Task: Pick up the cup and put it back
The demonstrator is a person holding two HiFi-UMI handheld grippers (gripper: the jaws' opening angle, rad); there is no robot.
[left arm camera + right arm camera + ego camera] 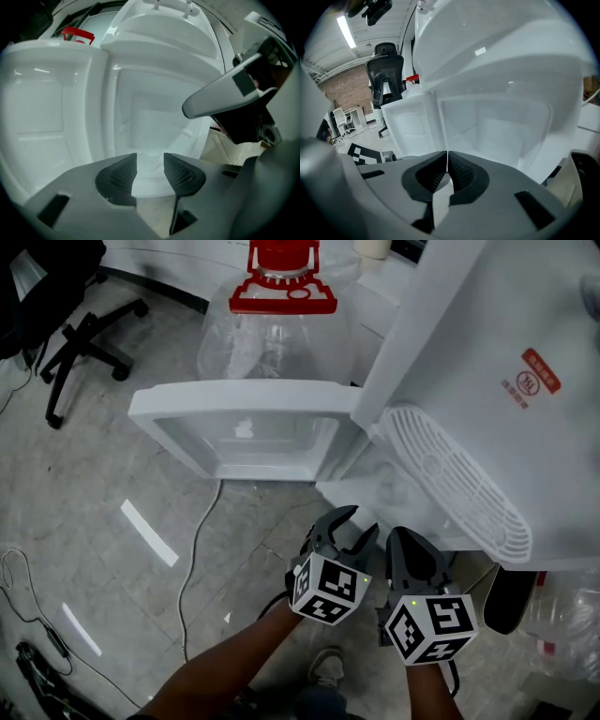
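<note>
A clear plastic cup (392, 486) shows as a hazy shape in front of the white dispenser's open lower cabinet (361, 486). My right gripper (410, 545) is shut on the cup's thin wall. In the right gripper view the wall runs edge-on between the pads (459, 169), and the cup (501, 131) curves off to the right. My left gripper (349, 524) stands just left of it with its jaws apart. In the left gripper view its pads (180, 173) stand apart, with only pale cabinet plastic seen between them. One right finger (220, 96) crosses that view.
The white water dispenser (487, 352) leans over the right side. Its cabinet door (234, 427) hangs open to the left. A large water bottle with a red cap (277, 334) stands behind. An office chair (66, 324) and a cable (192, 549) are on the tiled floor.
</note>
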